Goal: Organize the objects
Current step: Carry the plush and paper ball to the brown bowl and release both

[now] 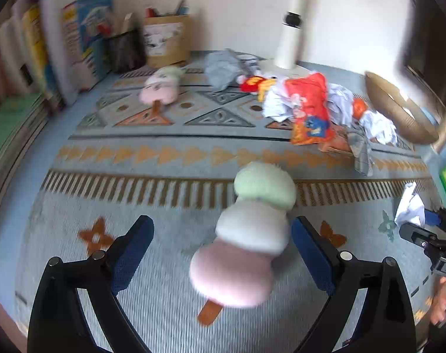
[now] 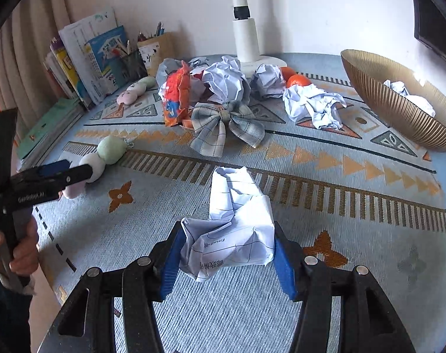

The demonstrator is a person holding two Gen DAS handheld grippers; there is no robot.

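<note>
- Black left gripper (image 1: 223, 244) points down at a slant toward the patterned cloth (image 1: 164, 158); its two blue-padded fingers (image 1: 131, 253) stand wide apart.
- Between them is the plush dango skewer (image 1: 249, 235), but the pads do not press on it: a gap shows on the left side, and on the right side the plush is only just beside the pad. The picture is blurred here.
- The skewer's long axis runs away from the gripper: the brown stick end (image 1: 209, 311) points toward the camera, then come the pink ball, the white ball, and the green ball farthest away, tilted a little to the right.
- In the right wrist view a hand (image 2: 23, 247) holds this left gripper (image 2: 73, 172) at the left edge, over the same skewer (image 2: 103, 156).
- The right gripper (image 2: 227, 253) also points down at a slant, and its blue pads are closed on a crumpled paper (image 2: 237, 229), which sticks out forward above the cloth.
- A second dango plush (image 1: 161, 88) lies far back near the books (image 1: 84, 41).
- The ribbed brown bowl (image 2: 378, 94) at the right holds crumpled paper.
</note>
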